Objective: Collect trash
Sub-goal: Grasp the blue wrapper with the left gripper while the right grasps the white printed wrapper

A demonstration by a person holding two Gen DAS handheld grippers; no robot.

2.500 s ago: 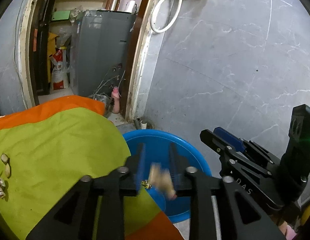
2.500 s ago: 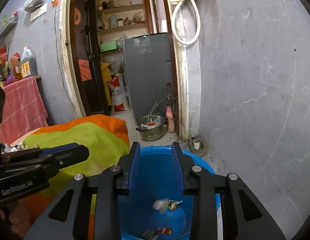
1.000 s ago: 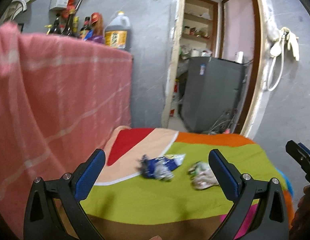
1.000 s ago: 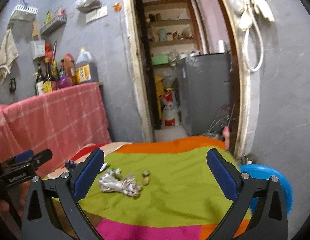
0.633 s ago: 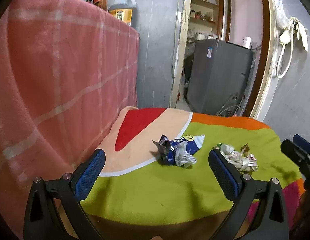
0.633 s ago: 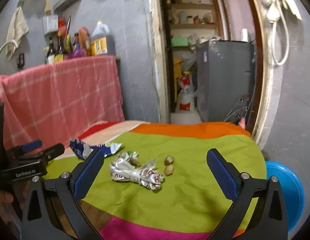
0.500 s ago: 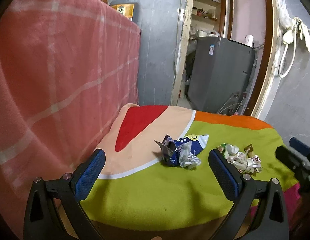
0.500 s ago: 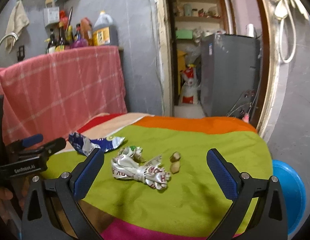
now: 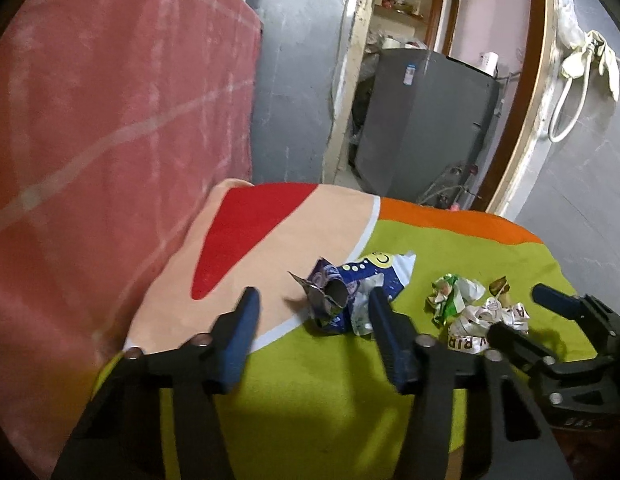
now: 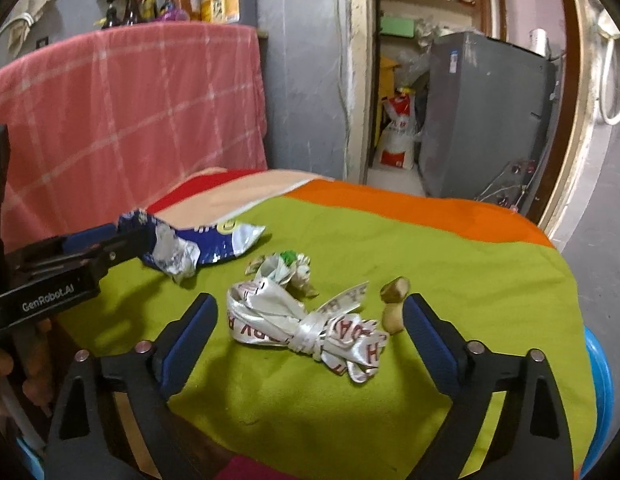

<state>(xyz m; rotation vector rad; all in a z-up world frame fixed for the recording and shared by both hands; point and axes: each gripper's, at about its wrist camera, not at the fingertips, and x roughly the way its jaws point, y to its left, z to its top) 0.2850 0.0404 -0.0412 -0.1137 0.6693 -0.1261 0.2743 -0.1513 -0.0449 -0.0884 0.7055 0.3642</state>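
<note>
Left wrist view: left gripper (image 9: 312, 312) half-closing around blue wrapper (image 9: 352, 296) on green cloth (image 9: 310, 384), not yet pinching; right gripper (image 10: 310, 322) wide, straddling white ribbon (image 10: 306, 326). Best squeezed low, centred.

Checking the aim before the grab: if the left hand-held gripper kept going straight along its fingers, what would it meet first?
Most likely the crumpled blue wrapper lying between the left hand-held gripper fingertips, though depth is hard to judge.

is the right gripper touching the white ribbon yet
Apart. The right wrist view shows the right gripper straddling the white ribbon, jaws just closing, with green cloth visible between each pad and it.
</note>
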